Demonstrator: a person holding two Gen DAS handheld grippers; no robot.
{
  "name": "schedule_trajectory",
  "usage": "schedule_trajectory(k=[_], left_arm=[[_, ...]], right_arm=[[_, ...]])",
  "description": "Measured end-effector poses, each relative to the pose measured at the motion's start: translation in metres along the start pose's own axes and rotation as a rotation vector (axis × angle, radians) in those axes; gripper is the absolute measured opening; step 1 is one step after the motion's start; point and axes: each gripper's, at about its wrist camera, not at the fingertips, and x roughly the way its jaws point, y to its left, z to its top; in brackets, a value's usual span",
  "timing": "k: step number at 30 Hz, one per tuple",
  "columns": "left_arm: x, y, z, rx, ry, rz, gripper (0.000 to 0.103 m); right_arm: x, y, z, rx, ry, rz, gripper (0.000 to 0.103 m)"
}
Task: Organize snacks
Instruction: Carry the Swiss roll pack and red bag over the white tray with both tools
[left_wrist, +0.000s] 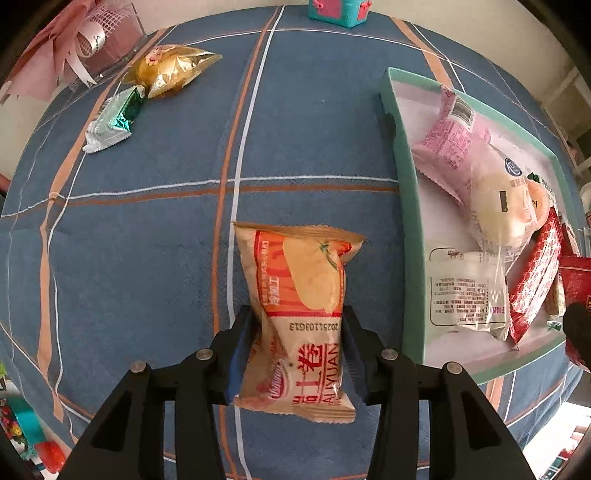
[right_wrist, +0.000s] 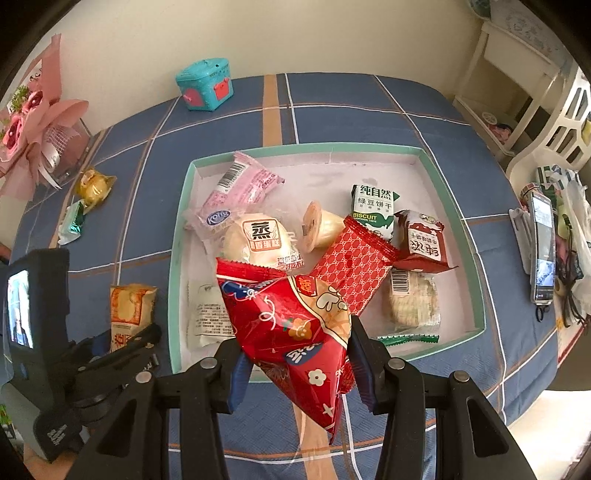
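An orange and beige snack packet (left_wrist: 295, 295) lies on the blue checked tablecloth (left_wrist: 155, 229), left of the teal box (left_wrist: 402, 177). My left gripper (left_wrist: 297, 317) points down and stands open around the packet's lower half, pads close at both sides. In the right wrist view, my right gripper (right_wrist: 295, 336) is shut on a red festive packet (right_wrist: 291, 317), held over the near rim of the teal box (right_wrist: 177, 258). Several packets lie inside that box. A gold packet (left_wrist: 170, 70) and a green-silver packet (left_wrist: 114, 118) lie loose at the far left.
A pink bouquet (right_wrist: 33, 122) in a clear holder stands at the table's far left. A teal tin (right_wrist: 205, 88) sits at the back edge. A phone on a stand (right_wrist: 543, 247) and bags crowd the right edge, with white furniture (right_wrist: 517, 92) beyond.
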Motion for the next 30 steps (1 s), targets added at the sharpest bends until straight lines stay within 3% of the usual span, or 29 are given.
schedule_trajectory(k=[5,7,15,24,30], left_arm=[[0.000,0.005,0.004,0.001,-0.007,-0.005,0.047],[0.000,0.006,0.005,-0.006,-0.012,-0.005,0.041],[-0.007,0.026,0.013,-0.091,-0.032,-0.052,0.036],[-0.062,0.018,0.030,-0.067,-0.197,-0.082,0.036],[-0.090,-0.012,0.052,-0.008,-0.302,-0.101,0.036]], right_arm=[[0.005,0.001,0.000,-0.010,0.014,-0.002,0.050],[0.007,0.002,0.000,-0.017,0.018,-0.002,0.050],[0.017,0.000,0.002,-0.009,0.042,-0.002,0.050],[0.021,-0.020,0.022,0.068,0.024,0.039,0.050],[0.019,-0.041,0.041,0.123,-0.006,0.005,0.050]])
